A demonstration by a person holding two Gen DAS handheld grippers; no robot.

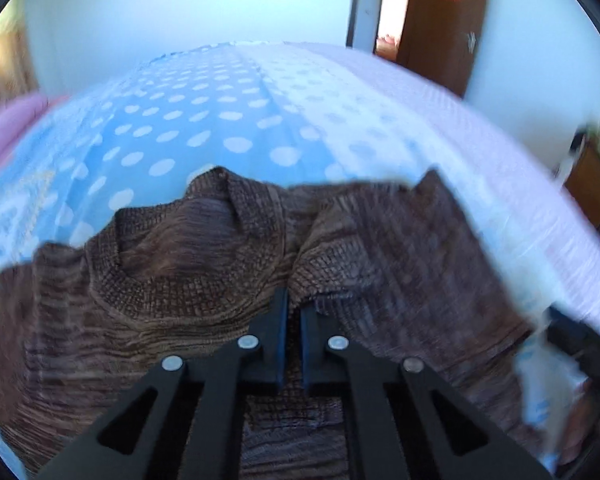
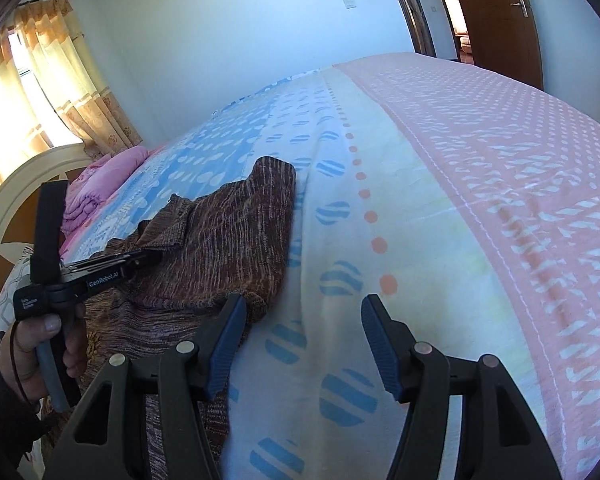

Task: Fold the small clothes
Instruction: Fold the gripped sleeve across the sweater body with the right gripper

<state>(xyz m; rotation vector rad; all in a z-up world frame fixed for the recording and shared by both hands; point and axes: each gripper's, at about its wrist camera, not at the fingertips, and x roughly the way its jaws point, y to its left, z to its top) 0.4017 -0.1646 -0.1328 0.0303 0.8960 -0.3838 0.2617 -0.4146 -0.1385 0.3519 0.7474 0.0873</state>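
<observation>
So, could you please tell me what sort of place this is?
Most likely a home bedroom: a bed with a dotted sheet, a pink quilt by the headboard, and curtains at a window.

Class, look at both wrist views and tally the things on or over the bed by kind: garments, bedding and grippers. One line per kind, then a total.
Garments: 1, the brown knitted sweater
Bedding: 2, the dotted blue, white and pink bedsheet and the folded pink quilt
Grippers: 2, left gripper and right gripper
Total: 5
</observation>
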